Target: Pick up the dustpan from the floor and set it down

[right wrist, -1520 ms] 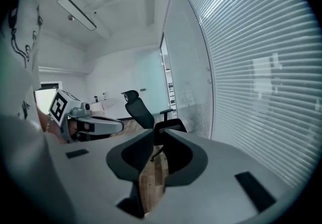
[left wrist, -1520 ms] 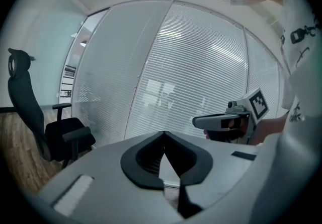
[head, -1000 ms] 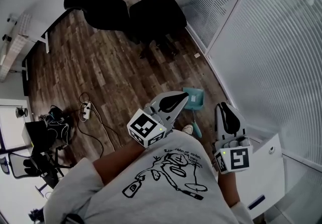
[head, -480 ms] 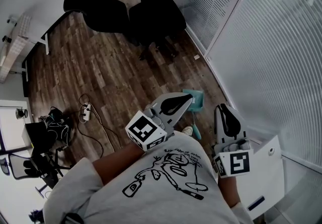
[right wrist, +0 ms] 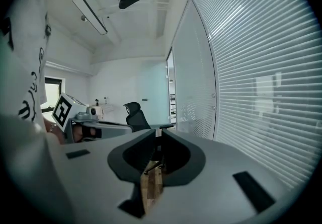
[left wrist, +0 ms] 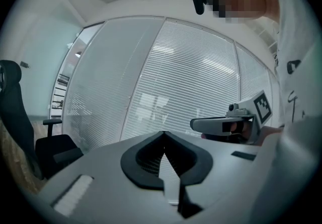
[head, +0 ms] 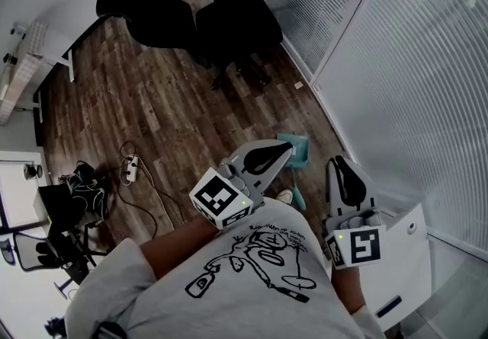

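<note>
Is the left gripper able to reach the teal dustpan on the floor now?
Probably not yet: the left gripper is held high, fingers shut, while the dustpan lies on the floor well below. Nothing seems to block the way down.

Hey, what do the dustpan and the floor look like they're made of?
Dustpan: probably moulded plastic, going by its even teal colour and smooth matte surface; it is too small to be sure. Floor: wood-look planks, brown with grain streaks and staggered board seams; whether real wood or laminate cannot be told.
</note>
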{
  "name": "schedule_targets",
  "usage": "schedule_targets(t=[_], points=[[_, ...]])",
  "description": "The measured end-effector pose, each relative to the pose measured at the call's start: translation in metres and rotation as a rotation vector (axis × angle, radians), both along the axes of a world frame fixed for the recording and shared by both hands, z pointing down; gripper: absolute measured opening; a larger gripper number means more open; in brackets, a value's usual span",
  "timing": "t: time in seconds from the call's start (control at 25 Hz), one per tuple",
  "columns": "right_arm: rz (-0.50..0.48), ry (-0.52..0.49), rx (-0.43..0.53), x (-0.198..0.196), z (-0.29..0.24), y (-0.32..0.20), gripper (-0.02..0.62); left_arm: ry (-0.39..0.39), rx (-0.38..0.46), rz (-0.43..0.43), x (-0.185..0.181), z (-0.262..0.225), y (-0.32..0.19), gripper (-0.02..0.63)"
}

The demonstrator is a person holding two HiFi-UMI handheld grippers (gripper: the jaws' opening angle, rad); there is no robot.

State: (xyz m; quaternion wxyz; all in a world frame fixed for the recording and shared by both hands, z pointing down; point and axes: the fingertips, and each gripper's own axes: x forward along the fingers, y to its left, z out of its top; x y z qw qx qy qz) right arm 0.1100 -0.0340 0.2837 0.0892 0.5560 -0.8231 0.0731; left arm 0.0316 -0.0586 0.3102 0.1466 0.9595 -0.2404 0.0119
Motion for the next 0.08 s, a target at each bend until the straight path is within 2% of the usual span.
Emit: schedule_targets(t=[0.08], points=[[0.000, 0.002, -0.002, -0.0012, -0.0008, 0.0009, 0.032, 0.001, -0.001, 0.001, -0.0014, -0.0016, 0.0011, 0.002]])
